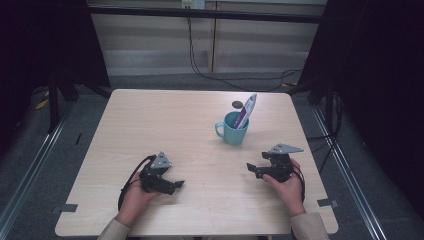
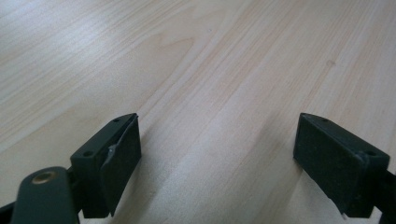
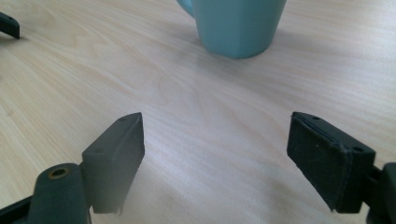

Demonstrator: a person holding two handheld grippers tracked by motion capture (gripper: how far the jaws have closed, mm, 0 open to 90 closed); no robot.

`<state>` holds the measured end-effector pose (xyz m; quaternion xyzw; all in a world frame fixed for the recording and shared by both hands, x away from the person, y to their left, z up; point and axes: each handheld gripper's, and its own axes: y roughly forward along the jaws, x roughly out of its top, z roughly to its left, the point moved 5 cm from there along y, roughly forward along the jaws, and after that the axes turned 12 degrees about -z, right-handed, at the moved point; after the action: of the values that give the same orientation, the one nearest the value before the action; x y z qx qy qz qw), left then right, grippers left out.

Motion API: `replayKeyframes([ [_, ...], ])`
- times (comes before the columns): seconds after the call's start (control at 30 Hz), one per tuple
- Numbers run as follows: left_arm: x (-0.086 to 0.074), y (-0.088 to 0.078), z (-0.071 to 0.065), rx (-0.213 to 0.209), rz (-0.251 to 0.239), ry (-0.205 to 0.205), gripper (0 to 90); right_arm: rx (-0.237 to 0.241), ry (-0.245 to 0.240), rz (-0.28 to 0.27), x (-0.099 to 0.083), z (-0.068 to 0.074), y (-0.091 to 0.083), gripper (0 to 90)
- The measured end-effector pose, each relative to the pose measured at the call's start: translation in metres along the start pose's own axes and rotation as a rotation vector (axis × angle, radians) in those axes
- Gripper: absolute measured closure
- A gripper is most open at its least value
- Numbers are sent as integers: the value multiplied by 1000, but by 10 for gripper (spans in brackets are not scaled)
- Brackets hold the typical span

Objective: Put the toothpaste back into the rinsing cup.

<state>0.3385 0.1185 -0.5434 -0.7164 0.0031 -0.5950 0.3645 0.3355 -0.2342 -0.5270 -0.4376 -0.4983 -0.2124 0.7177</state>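
- High view: nearest the camera, the person's sleeves came in from the bottom edge, and each hand rested on the table [image 1: 150, 120] with its tool. The left gripper [image 1: 176, 185] sat low at the near left, the right gripper [image 1: 252, 169] at the near right, both pointing inward, well apart from each other. Beyond the right one stood the mug [image 1: 233, 128], upright, handle to the left, with a tube [image 1: 246, 110] leaning out of it toward the far right. A small dark disc [image 1: 236, 104] lay just behind the mug.
- Left gripper view: its jaws stood wide apart, empty, with bare wood between them; they gripped nothing.
- Right gripper view: its jaws were spread just as wide, also empty, hovering close over the wood. The mug [image 3: 236, 25] stood ahead of them, slightly left of centre, not touching.
- Judgement: the mug and tube looked like the work in hand, with the right gripper nearest. To do it well, I'd say go in level, take the tube above the rim, and steady the mug so it would not tip.
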Motion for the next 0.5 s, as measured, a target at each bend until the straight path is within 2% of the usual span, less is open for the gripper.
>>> replayKeyframes([
  [0.3,0,0,0,0,0,0,147,8,5,31,-15,3,-1,187],
  [0.4,0,0,0,0,-1,-1,148,7,-6,26,-15,4,-3,187],
  [0.5,0,0,0,0,-1,0,147,-1,-29,52,-18,4,-3,187],
])
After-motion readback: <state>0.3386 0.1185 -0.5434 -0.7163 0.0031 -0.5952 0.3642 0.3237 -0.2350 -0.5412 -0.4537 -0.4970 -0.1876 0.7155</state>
